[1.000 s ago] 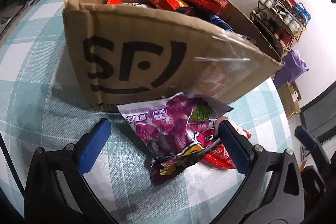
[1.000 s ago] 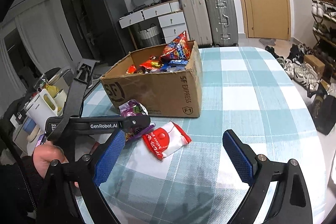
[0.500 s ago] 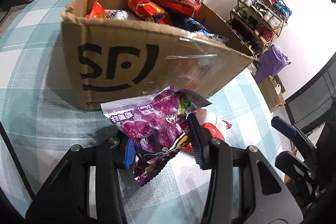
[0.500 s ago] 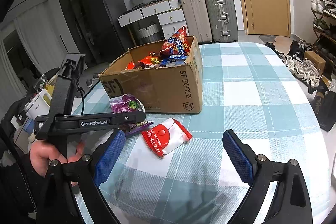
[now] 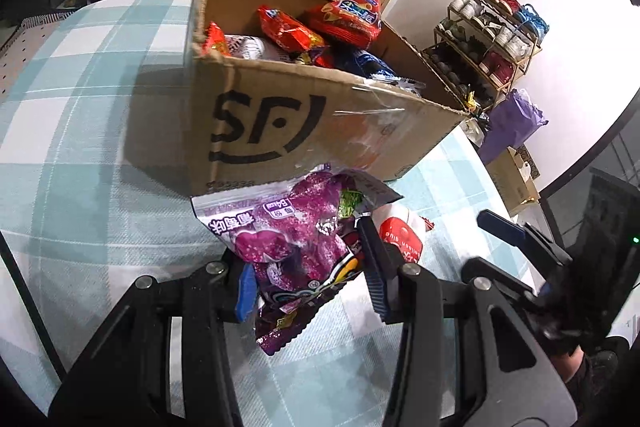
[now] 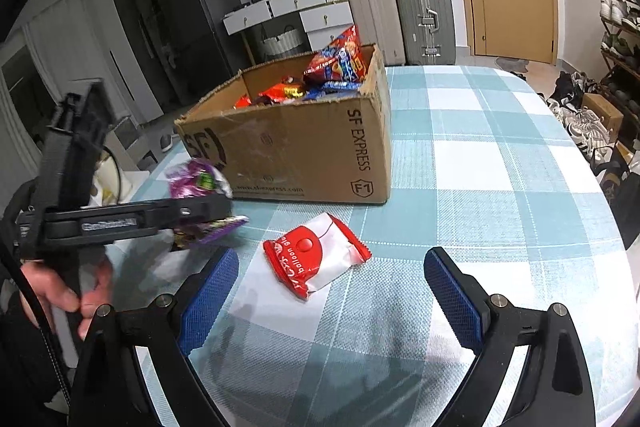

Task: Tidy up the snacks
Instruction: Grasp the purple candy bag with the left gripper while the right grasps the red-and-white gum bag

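My left hand-held gripper [image 5: 310,273] has just clamped onto the purple snack bag [image 5: 294,239] and lifted it beside the box [image 5: 320,119], so it goes in next. Right hand-held gripper [image 6: 330,291] hangs open over the red-and-white packet [image 6: 316,259] on the table [image 6: 500,187].

"Both the left gripper [image 5: 308,279] and right gripper [image 6: 330,287] look alike?"

"Yes: black frames, silver screws, blue textured pads [image 6: 208,291]. White lettering; bare-skinned left hand [image 6: 68,291]."

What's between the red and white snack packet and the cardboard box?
Only bare checked tablecloth separates the red and white packet from the cardboard box, per the right wrist view.
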### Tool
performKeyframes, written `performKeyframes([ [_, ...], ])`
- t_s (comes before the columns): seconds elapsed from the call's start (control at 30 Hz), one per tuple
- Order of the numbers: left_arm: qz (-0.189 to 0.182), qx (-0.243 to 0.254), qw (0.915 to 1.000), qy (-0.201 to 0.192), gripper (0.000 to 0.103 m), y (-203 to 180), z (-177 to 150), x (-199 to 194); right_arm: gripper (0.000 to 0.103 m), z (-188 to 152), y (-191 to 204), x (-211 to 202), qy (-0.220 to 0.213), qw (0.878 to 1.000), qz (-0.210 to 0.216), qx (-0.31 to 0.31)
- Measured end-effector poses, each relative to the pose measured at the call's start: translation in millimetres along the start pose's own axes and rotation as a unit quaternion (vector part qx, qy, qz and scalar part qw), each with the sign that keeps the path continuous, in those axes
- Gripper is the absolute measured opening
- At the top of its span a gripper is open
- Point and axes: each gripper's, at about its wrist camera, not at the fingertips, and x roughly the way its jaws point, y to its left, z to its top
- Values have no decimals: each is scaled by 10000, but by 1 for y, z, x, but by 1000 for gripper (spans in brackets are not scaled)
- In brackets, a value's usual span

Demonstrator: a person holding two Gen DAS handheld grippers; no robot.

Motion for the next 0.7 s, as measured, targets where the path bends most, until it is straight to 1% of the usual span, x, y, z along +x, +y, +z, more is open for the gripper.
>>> performKeyframes([
  [0.2, 19, -19, 10000, -44, 41, 9, -5, -18, 96, 0, 0, 17, 150, 9998, -45, -99],
  [0.3, 65, -14, 10000, -40, 41, 12, -8, -26, 96, 0, 1, 28, 320, 9991, -164, -211],
  [0.43, 83, -4, 9999, -78, 41, 15, -18, -32, 96, -2, 5, 43, 538, 9977, -195, -372],
  [0.6, 33, -87, 9999, -41, 41, 19, -27, -39, 96, 3, 12, 58, 677, 9956, -261, -596],
  [0.7, 71, -51, 10000, -43, 41, 19, -30, -44, 95, 4, 21, 63, 717, 9939, -294, -780],
])
